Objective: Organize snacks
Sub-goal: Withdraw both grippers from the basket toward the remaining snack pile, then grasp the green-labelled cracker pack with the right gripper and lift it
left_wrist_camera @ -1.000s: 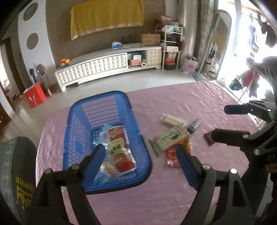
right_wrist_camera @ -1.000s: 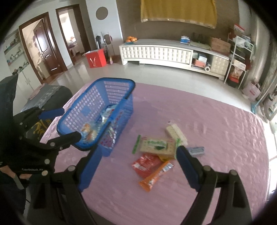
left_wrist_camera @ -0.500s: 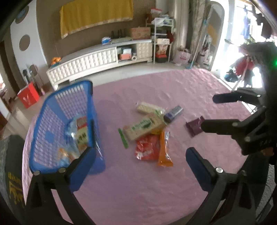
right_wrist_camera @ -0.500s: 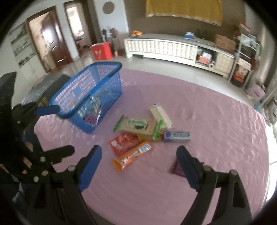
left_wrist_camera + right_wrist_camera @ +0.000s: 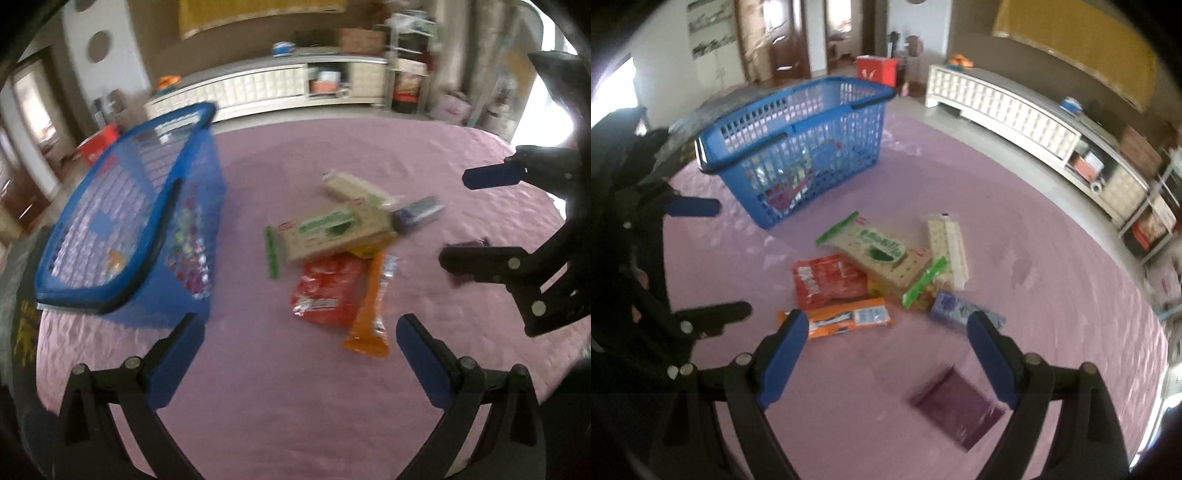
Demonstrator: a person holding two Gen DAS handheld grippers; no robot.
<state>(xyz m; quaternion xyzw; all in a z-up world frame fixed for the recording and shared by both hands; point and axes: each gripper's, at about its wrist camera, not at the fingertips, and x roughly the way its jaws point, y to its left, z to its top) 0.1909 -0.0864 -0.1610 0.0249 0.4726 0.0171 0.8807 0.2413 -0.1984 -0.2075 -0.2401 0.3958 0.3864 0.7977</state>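
While both claws, left (image 5: 300,332) and right (image 5: 886,332), hang spread and empty, we judge the orange packet (image 5: 846,318) light, crinkly, probably slippery, best pinched mid-length.

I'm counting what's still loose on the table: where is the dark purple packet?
In the right wrist view the dark purple packet lies alone on the pink tablecloth, nearest the camera, apart from the pile, just below the bluish packet.

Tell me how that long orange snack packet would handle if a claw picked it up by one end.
The orange packet lies flat and thin, so it probably sags. Its glossy wrapper may slip. It looks light and shouldn't roll.
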